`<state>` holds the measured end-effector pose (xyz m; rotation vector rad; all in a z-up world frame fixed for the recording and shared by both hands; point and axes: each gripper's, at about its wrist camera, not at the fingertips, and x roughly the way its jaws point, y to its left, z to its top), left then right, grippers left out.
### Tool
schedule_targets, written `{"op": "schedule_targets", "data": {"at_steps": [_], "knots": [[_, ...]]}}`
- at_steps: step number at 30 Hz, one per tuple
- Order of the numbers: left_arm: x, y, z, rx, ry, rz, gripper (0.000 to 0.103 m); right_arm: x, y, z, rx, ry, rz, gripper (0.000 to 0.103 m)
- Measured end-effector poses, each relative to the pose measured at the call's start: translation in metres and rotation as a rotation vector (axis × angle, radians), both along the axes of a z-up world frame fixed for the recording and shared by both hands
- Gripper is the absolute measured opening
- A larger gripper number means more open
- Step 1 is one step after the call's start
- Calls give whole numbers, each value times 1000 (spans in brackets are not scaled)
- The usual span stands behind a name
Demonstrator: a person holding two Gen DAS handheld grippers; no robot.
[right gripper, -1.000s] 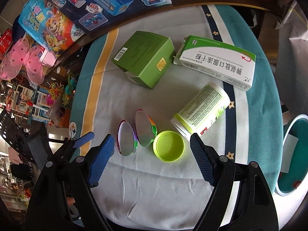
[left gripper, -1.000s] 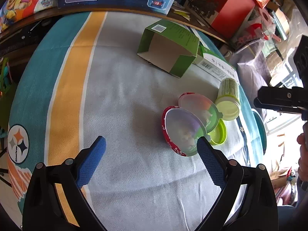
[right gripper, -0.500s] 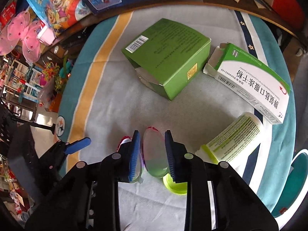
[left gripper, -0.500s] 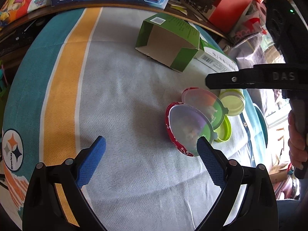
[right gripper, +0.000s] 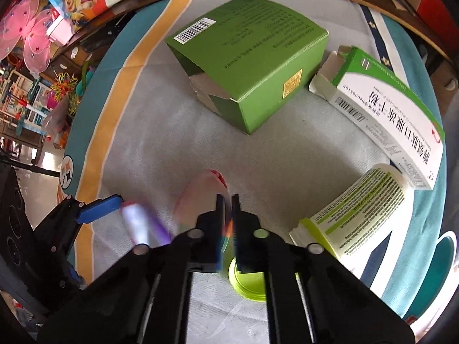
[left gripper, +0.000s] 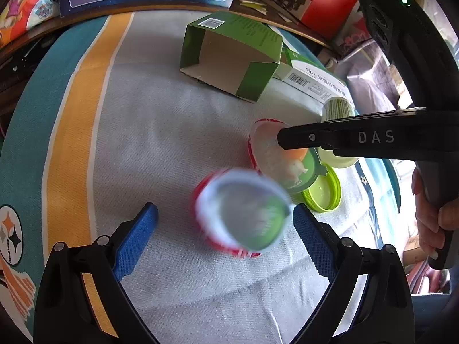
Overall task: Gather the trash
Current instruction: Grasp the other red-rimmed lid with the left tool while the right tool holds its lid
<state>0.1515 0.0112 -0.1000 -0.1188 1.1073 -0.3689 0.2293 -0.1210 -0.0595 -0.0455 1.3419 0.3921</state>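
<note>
Red-rimmed plastic shell half (right gripper: 210,189) is sitting pinched between the right gripper (right gripper: 227,200) fingers, near the green lid (left gripper: 324,192); the left gripper (left gripper: 225,229) is hovering spread wide around the blurred other half (left gripper: 241,215).

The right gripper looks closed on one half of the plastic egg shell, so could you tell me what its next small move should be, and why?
Probably lift straight up: the right gripper pinches the egg shell half, clearing the lime lid beside it.
</note>
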Motion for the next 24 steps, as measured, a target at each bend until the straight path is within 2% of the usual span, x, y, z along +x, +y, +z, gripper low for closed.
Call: {"op": "schedule_targets", "data": {"at_steps": [6, 9, 15, 17, 19, 22, 24], "knots": [[0, 2, 2, -15, -1, 2, 82, -3, -5, 13, 22, -37, -12, 5], [-2, 17, 5, -56, 1, 31, 82, -6, -9, 19, 38, -46, -18, 5], [-6, 47, 7, -71, 4, 93, 81, -8, -11, 23, 58, -50, -33, 5], [-4, 49, 6, -63, 10, 96, 65, -9, -10, 22, 63, -45, -37, 5], [-3, 43, 2, -45, 17, 75, 58, -10, -9, 21, 65, -40, -36, 5], [-7, 36, 3, -2, -10, 52, 56, -13, -8, 24, 67, -44, -34, 5], [-10, 32, 2, 17, -21, 54, 47, -15, -10, 26, 73, -50, -35, 5]]}}
